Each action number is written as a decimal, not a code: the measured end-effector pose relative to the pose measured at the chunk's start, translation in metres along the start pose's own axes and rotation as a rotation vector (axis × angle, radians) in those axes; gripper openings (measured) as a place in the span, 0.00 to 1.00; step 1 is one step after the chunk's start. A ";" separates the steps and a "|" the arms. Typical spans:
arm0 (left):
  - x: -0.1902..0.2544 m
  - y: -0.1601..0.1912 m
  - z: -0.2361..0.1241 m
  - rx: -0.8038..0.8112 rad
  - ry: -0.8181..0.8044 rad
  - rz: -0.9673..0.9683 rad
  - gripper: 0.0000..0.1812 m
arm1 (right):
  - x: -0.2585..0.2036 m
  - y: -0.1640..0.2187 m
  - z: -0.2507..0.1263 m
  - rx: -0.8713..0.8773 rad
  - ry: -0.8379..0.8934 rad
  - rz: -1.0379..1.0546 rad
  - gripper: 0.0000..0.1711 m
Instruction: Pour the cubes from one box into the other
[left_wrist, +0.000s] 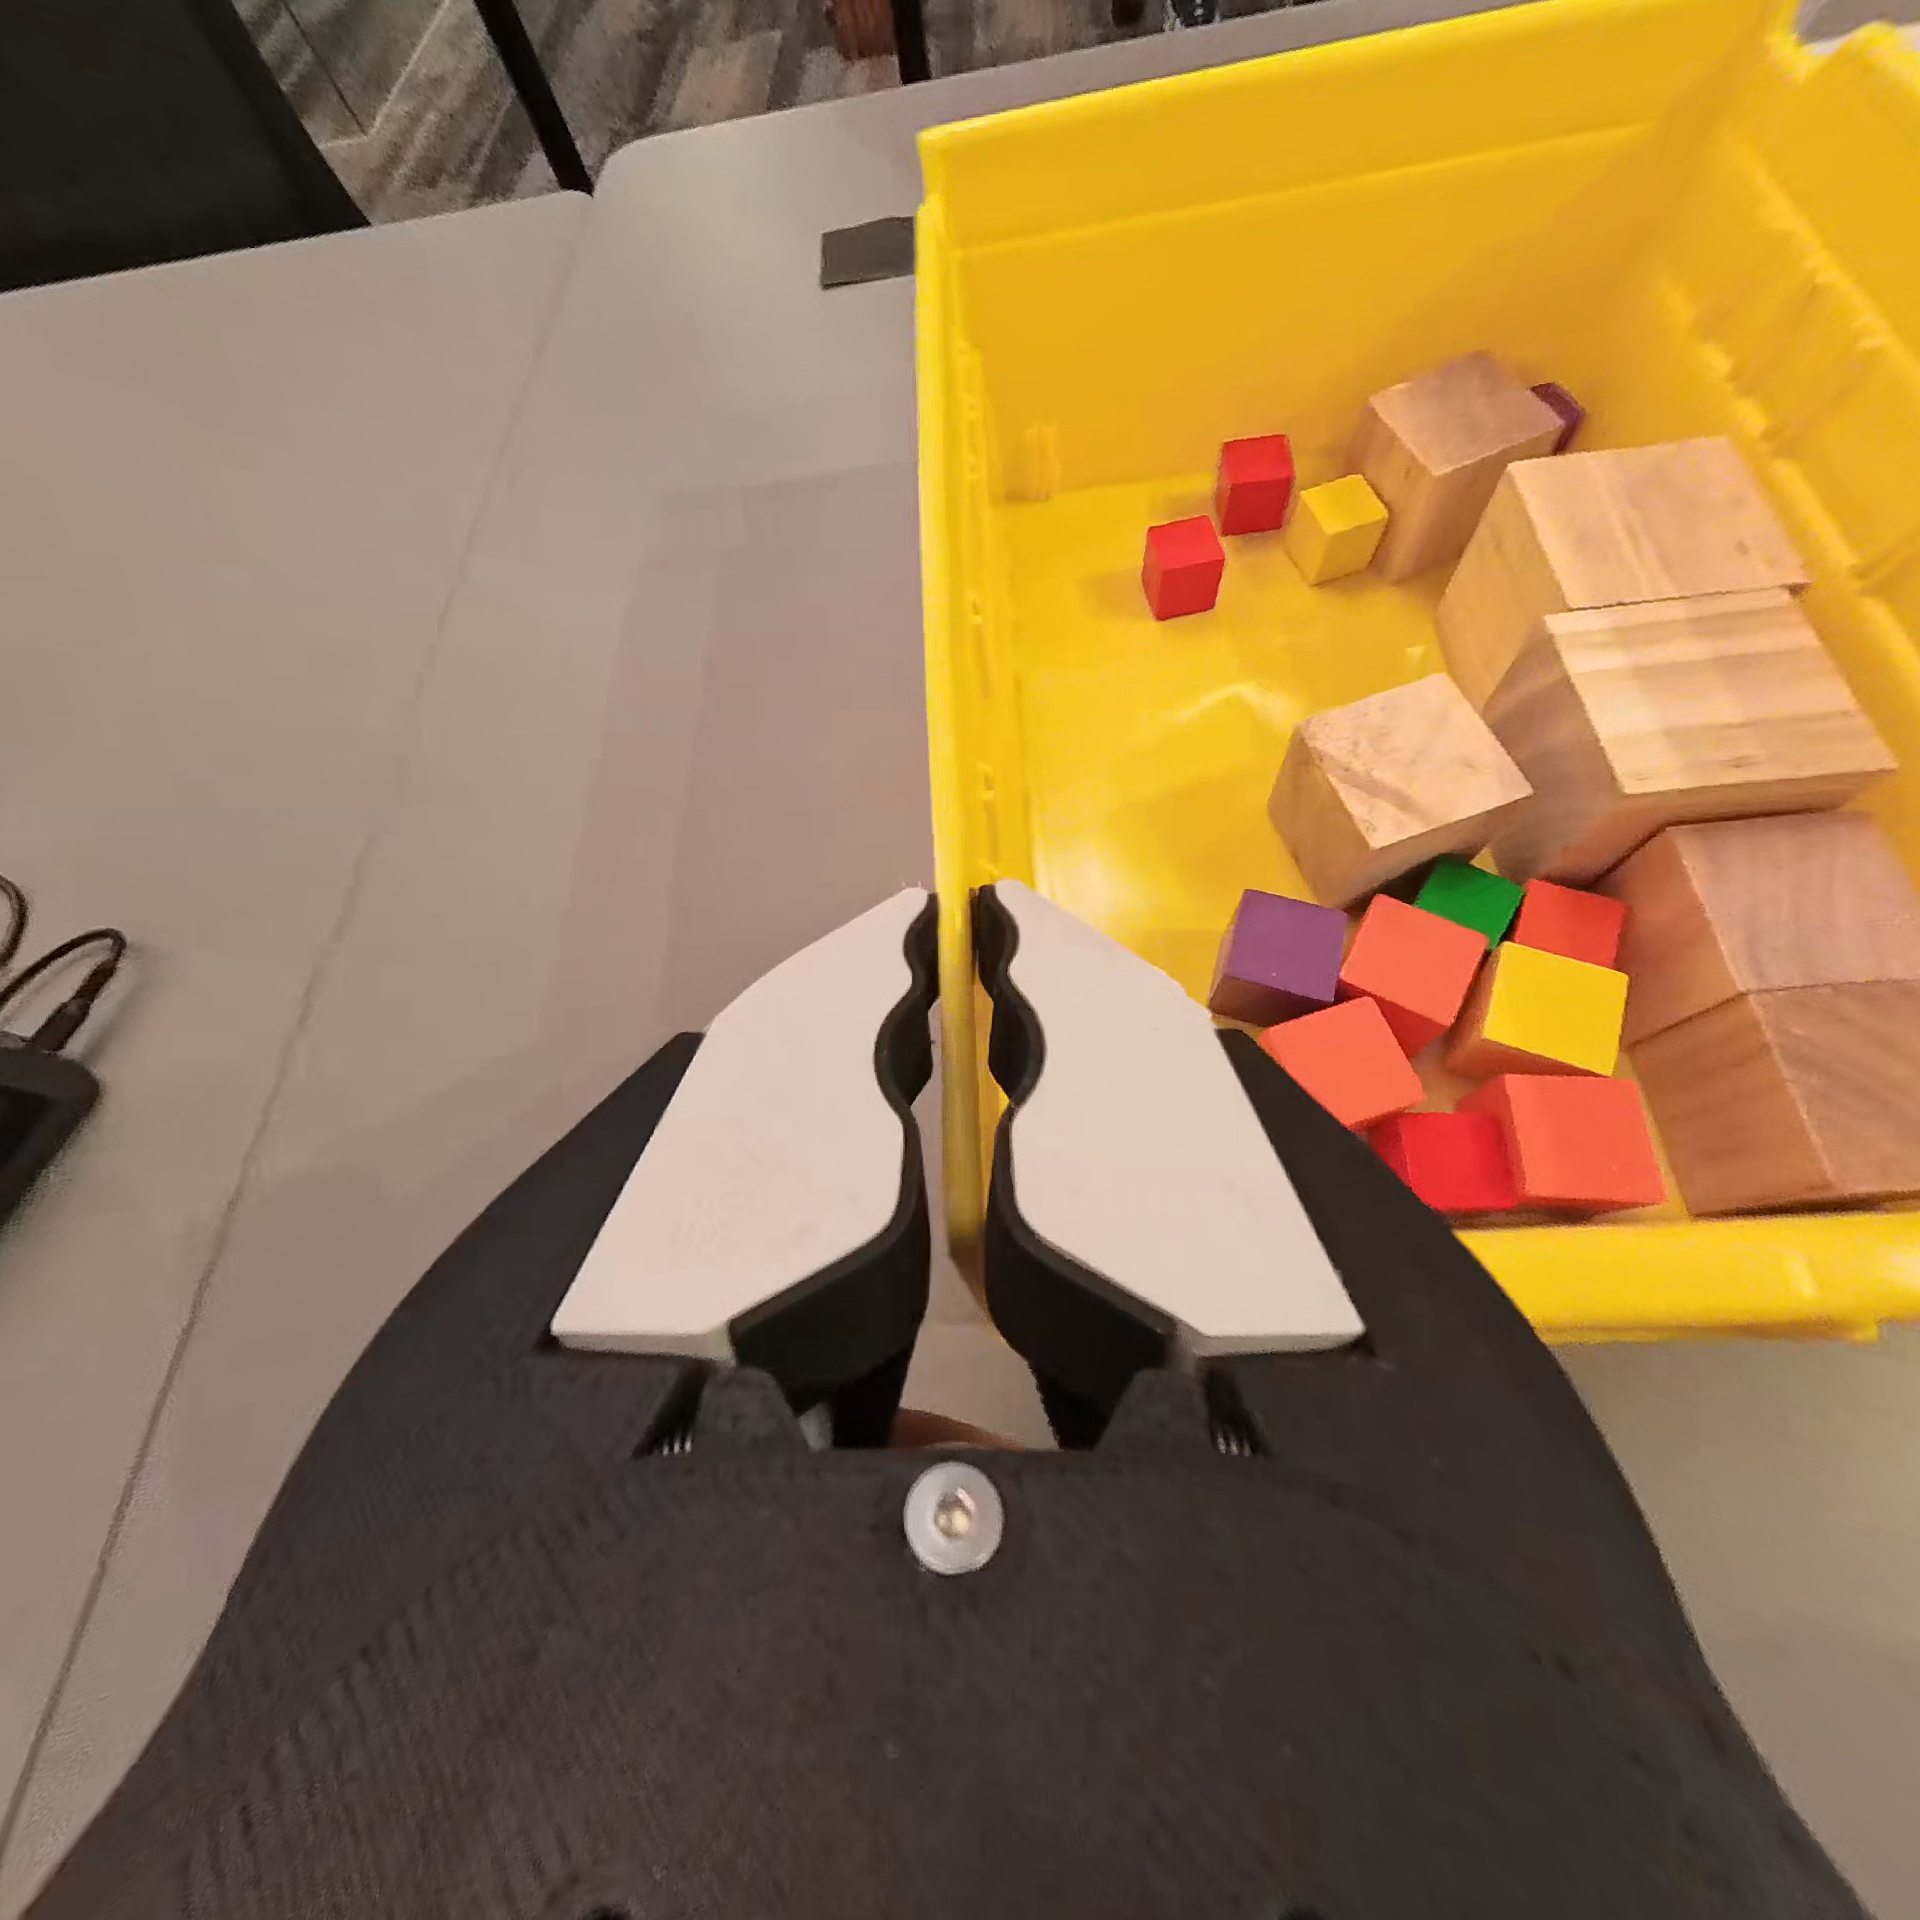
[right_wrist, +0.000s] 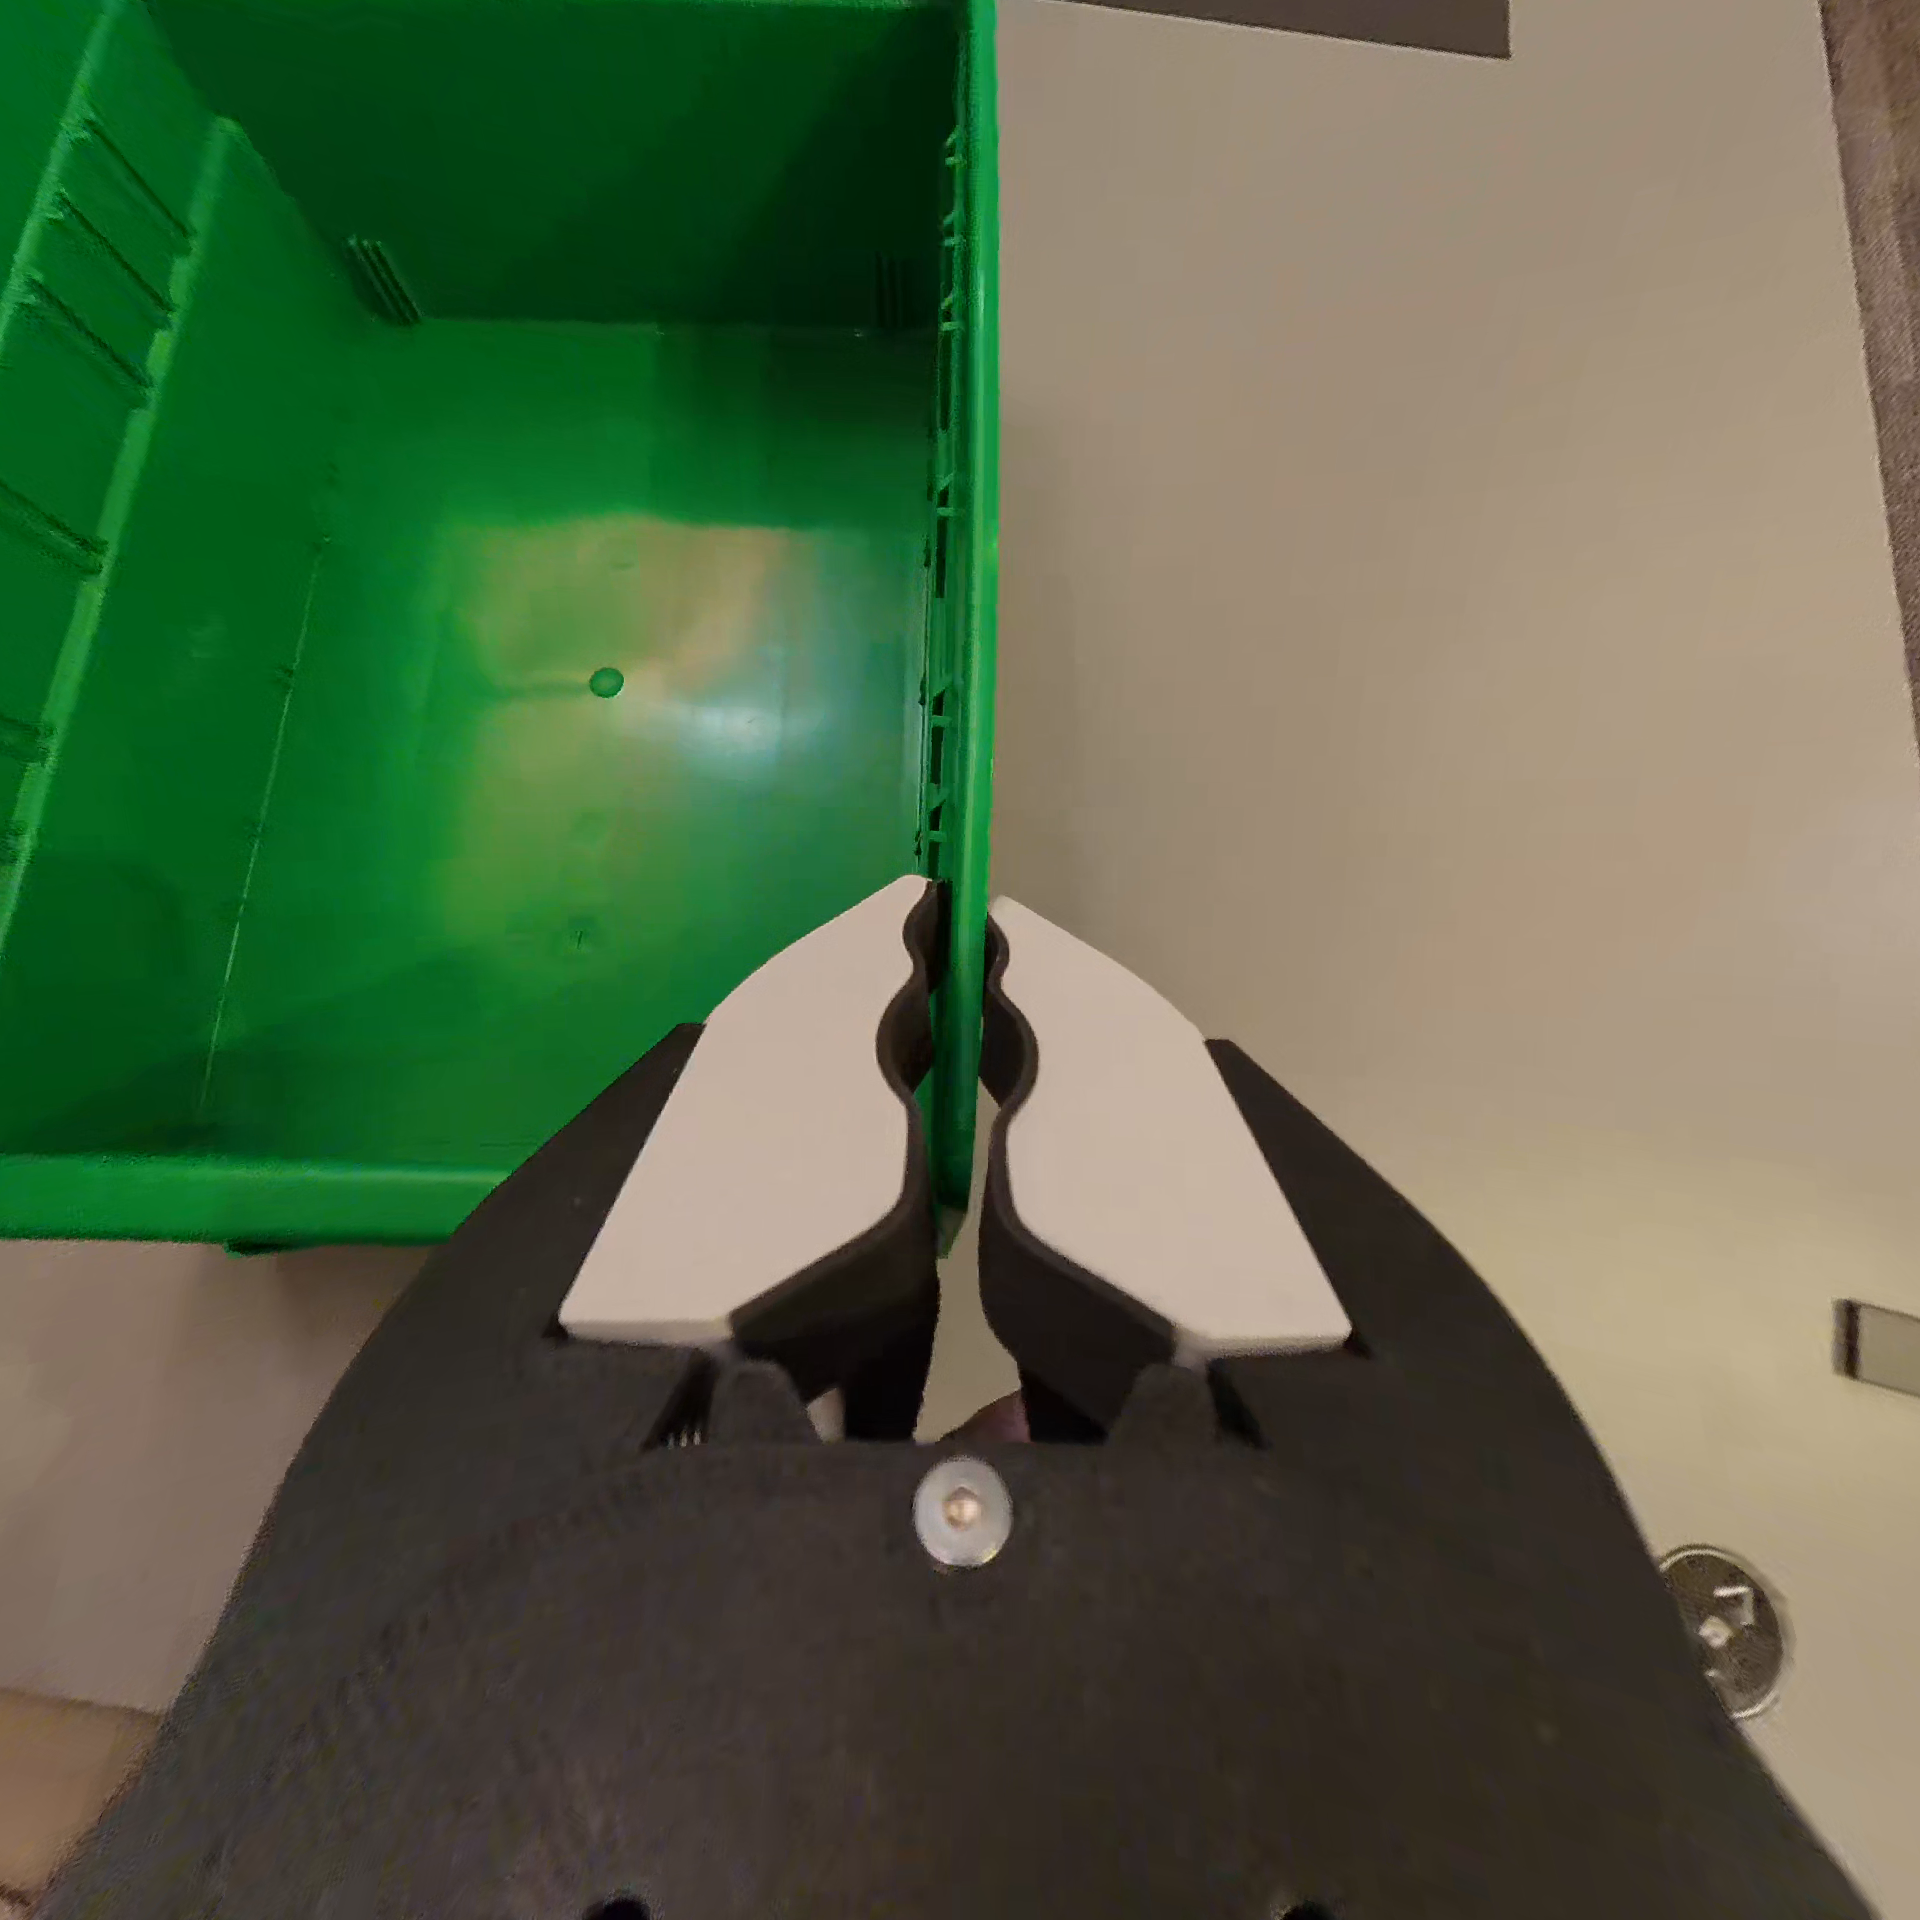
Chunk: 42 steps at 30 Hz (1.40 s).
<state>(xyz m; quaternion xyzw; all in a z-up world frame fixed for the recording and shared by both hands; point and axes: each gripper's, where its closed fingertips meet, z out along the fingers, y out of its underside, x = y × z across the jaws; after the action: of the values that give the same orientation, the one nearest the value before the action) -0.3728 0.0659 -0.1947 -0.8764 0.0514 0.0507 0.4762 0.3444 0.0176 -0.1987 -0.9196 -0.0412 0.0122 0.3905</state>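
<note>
Your jaws are clamped on both boxes: your left gripper (left_wrist: 956, 914) pinches the left wall of the yellow box (left_wrist: 1247, 260) near its near-left corner, one finger outside the wall and one inside, and your right gripper (right_wrist: 958, 899) pinches the right wall of the green box (right_wrist: 312, 935) near its near-right corner in the same way.

The cubes sit in the yellow box. A heap of small coloured cubes (left_wrist: 1455, 1029) in orange, red, yellow, purple and green lies against the near wall, just right of your left gripper. Large plain wooden blocks (left_wrist: 1662, 707) run along the right wall, some stacked on each other. Two small red cubes (left_wrist: 1221, 525) and a small yellow cube (left_wrist: 1335, 527) lie apart toward the far wall, beside a wooden block.

The floor of the green box shows only bare, glossy plastic.

Both boxes are over a pale grey table (left_wrist: 416, 623). A dark device with cables (left_wrist: 31, 1049) lies at the table's left edge.
</note>
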 end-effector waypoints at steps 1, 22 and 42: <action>0.005 0.001 -0.003 0.004 0.007 0.000 0.03 | -0.004 0.001 -0.002 0.010 0.000 0.020 0.00; 0.070 0.006 -0.037 0.071 0.175 0.087 0.17 | -0.039 0.015 -0.023 0.113 0.028 0.066 0.28; 0.027 -0.075 -0.046 0.151 0.248 0.096 0.43 | -0.333 -0.141 -0.077 0.474 -0.627 -0.214 0.23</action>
<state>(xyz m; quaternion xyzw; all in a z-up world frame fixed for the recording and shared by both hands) -0.3342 0.0669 -0.1110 -0.8342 0.1552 -0.0393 0.5277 0.0073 0.0311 -0.0471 -0.7464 -0.2499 0.2604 0.5592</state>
